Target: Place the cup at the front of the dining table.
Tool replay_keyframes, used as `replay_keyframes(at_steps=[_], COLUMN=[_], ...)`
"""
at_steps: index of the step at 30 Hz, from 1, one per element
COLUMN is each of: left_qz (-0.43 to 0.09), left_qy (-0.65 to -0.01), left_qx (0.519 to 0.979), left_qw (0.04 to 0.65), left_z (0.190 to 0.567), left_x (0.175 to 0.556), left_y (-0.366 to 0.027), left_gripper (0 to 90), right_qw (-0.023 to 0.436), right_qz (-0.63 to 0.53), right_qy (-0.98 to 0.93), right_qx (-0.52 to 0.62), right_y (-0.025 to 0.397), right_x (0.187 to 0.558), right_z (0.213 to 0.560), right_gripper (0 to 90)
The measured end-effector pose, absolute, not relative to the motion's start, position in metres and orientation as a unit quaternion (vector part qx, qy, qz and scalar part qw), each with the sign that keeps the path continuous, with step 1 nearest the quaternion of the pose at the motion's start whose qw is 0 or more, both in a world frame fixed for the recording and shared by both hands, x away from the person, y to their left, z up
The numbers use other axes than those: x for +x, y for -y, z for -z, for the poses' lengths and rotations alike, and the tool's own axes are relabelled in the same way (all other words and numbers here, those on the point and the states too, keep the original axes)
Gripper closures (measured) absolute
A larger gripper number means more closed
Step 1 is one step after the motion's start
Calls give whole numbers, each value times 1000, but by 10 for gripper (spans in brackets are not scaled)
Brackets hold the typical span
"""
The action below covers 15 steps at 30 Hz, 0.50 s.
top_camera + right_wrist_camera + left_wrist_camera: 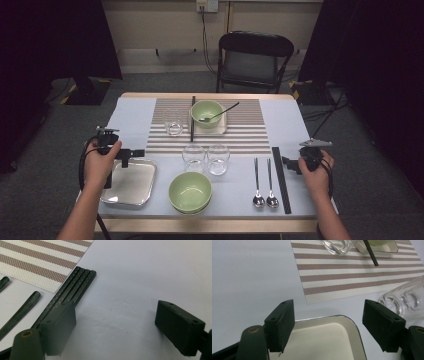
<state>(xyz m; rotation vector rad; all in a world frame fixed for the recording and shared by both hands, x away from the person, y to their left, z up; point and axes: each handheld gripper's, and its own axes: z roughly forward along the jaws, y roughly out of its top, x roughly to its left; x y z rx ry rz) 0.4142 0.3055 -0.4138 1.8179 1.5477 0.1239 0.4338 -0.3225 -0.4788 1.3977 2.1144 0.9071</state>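
Note:
My left gripper (131, 156) (329, 315) is open and empty, hovering over the far right corner of a metal tray (131, 182) (322, 340) at the front left. My right gripper (289, 165) (117, 315) is open and empty too, low over bare tabletop just right of several black chopsticks (280, 177) (75, 287). Two spoons (264, 182) lie left of those chopsticks; their dark handles (22, 310) show in the right gripper view. A green bowl (190, 191) sits at the front centre. Two glasses (206, 158) (404, 302) stand side by side behind it.
A striped placemat (250, 130) (352, 272) at the back carries a glass (173, 122) (337, 246), black chopsticks (192, 120) (372, 255) and a second green bowl (206, 114) with a spoon in it, on a small plate. A black chair (254, 60) stands beyond the table.

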Motion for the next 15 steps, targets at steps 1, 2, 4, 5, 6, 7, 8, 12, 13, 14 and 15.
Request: replay_keyframes(at_steps=[1, 2, 4, 5, 6, 7, 8, 12, 13, 14, 15], left_qz=[-47, -44, -47, -47, -48, -47, -46, -50, -48, -50, -50], left_qy=[-602, -601, -599, -597, -596, -595, -593, -586, -586, -584, -584], left_qx=[709, 710, 710, 713, 713, 714, 716, 722, 722, 724, 724], left_qw=[366, 366, 367, 365, 367, 366, 366, 364, 364, 364, 365], left_z=[414, 414, 415, 416, 416, 416, 417, 417, 417, 418, 418], left_x=[414, 413, 413, 413, 413, 412, 412, 410, 409, 409, 409], left_y=[-306, -306, -305, -305, -305, -304, -305, -305, -305, -305, -305], left_gripper=[261, 260, 260, 259, 258, 257, 257, 255, 256, 255, 256], right_qw=[223, 223, 223, 223, 223, 223, 223, 222, 222, 221, 221], right_qz=[-329, -329, -329, -329, -329, -329, -329, -329, -329, -329, -329], right_qy=[-766, -766, -766, -766, -766, -766, -766, -765, -765, -765, -765], right_qx=[506, 506, 506, 506, 506, 506, 506, 507, 507, 507, 507], right_y=[323, 323, 322, 323, 323, 323, 323, 323, 322, 323, 323], right_x=[434, 434, 434, 434, 434, 434, 434, 434, 434, 434, 434], right_z=[479, 479, 479, 479, 479, 479, 479, 479, 479, 479, 479], right_gripper=[162, 162, 162, 162, 162, 162, 162, 162, 162, 162, 162])
